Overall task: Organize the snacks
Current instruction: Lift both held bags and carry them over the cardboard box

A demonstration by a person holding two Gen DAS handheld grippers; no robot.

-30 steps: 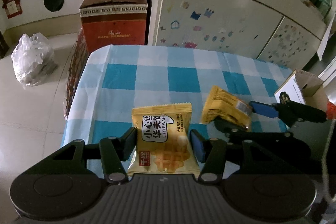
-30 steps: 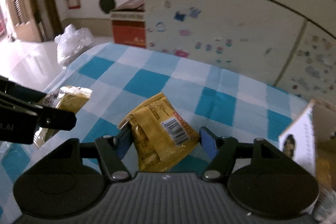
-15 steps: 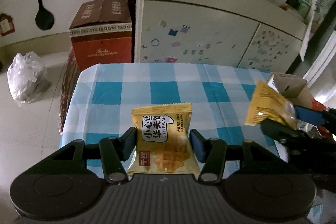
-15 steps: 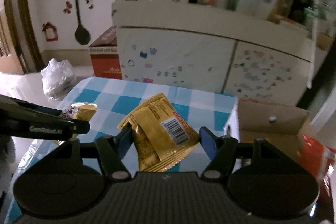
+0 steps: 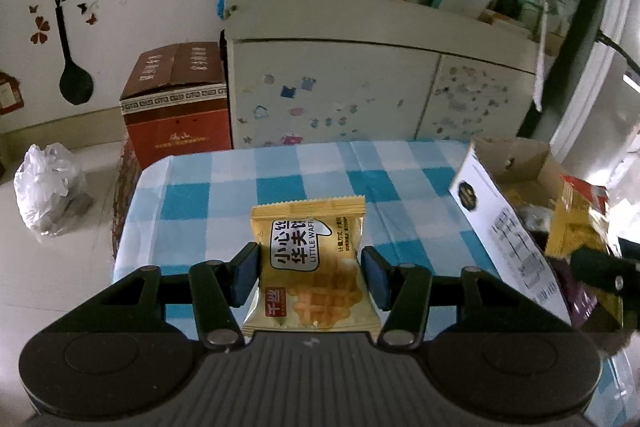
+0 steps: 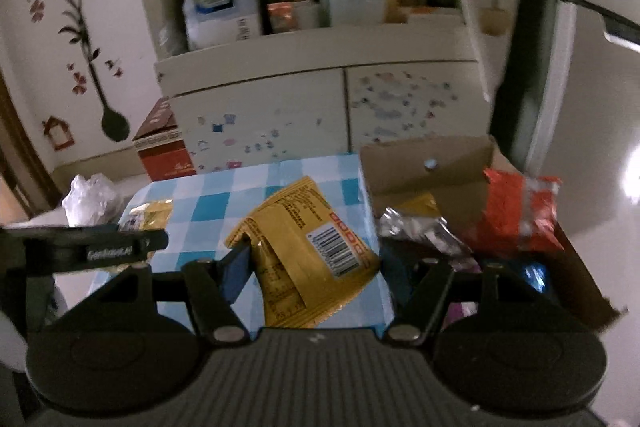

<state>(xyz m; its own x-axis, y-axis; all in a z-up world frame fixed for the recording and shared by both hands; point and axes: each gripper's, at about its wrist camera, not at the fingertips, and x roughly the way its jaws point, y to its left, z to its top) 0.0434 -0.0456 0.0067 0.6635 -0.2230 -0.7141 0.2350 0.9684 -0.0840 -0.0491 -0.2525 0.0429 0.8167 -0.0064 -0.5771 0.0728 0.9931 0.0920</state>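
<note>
Left wrist view: the left hand-held gripper (image 5: 311, 273) is clamped on a flat yellow foil waffle packet (image 5: 311, 267), one blue pad pressed against each side edge, the packet held face-up above the blue-and-white checked desk (image 5: 192, 195). Its label reads "LITTLE WAFFLE" beneath large Chinese characters, with a small red brand square at the lower left. Bare checked cloth lies ahead as far as the desk's far edge, beyond which stands a cream sticker-covered cabinet (image 5: 340, 95). At the desk's right edge sits an open brown cardboard box (image 5: 516, 163) with a white printed side panel.

Right wrist view: the right hand-held gripper (image 6: 316, 267) grips a crumpled yellow snack packet (image 6: 308, 247) turned back-side up, showing a barcode and a row of red squares; the left pad presses its folded edge, and the right pad meets its corner. The packet hangs over the desk's right edge, just beside the box, which holds a red foil packet (image 6: 516, 215) and a silver wrapper (image 6: 420, 231). The left hand-held gripper's arm at the left bears white lettering, too blurred to read.
</note>
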